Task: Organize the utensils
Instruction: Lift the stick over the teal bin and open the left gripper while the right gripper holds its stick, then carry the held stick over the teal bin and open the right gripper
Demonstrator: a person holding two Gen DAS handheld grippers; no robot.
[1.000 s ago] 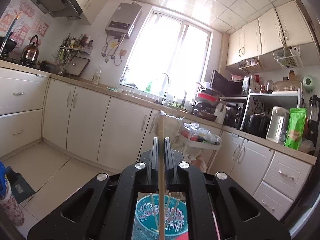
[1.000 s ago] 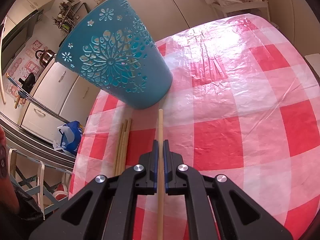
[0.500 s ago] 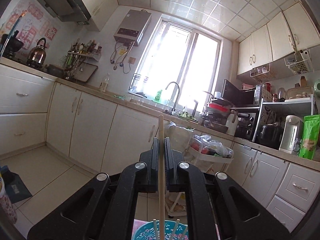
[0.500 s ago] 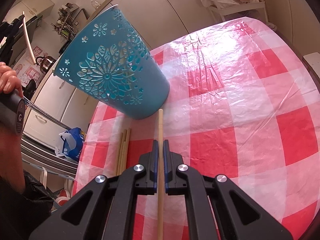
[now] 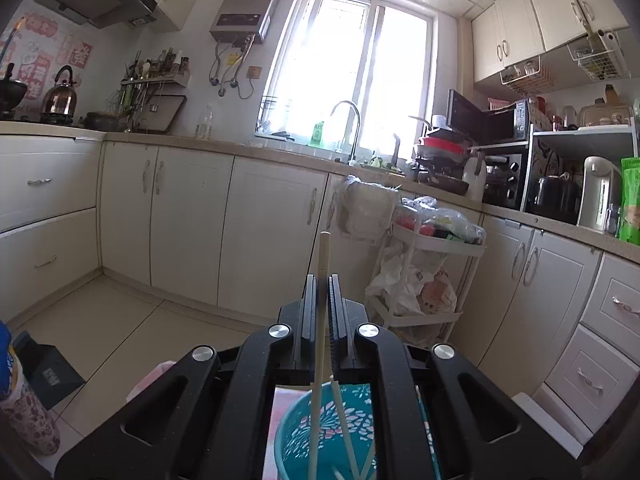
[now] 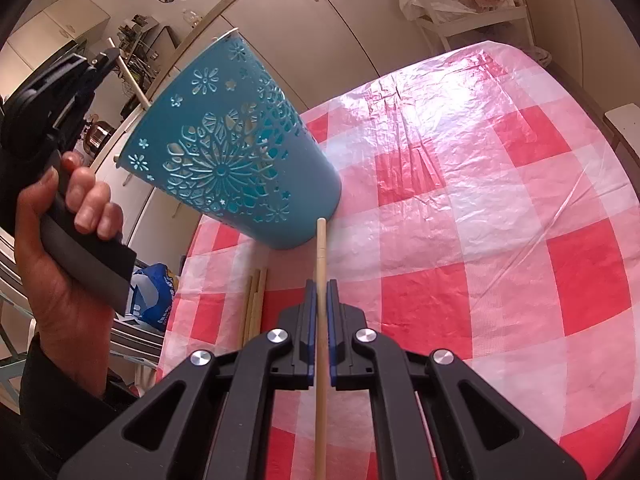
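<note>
Chopsticks: my left tongs [image 5: 320, 320] pinch one chopstick [image 5: 322, 256] above the teal holder [image 6: 236, 148]; my right tongs [image 6: 319, 320] pinch another [image 6: 320, 304] beside it. Three spare sticks [image 6: 252, 304] lie on the checked tablecloth [image 6: 480, 240].

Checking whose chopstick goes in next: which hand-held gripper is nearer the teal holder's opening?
Left. The left hand-held gripper is above the holder's opening, chopstick dipping inside. The right hand-held gripper is beside its base with another chopstick.

Red-checked tablecloth [image 6: 460, 280], teal holder [image 6: 240, 168] standing, loose chopsticks [image 6: 252, 304] beside
</note>
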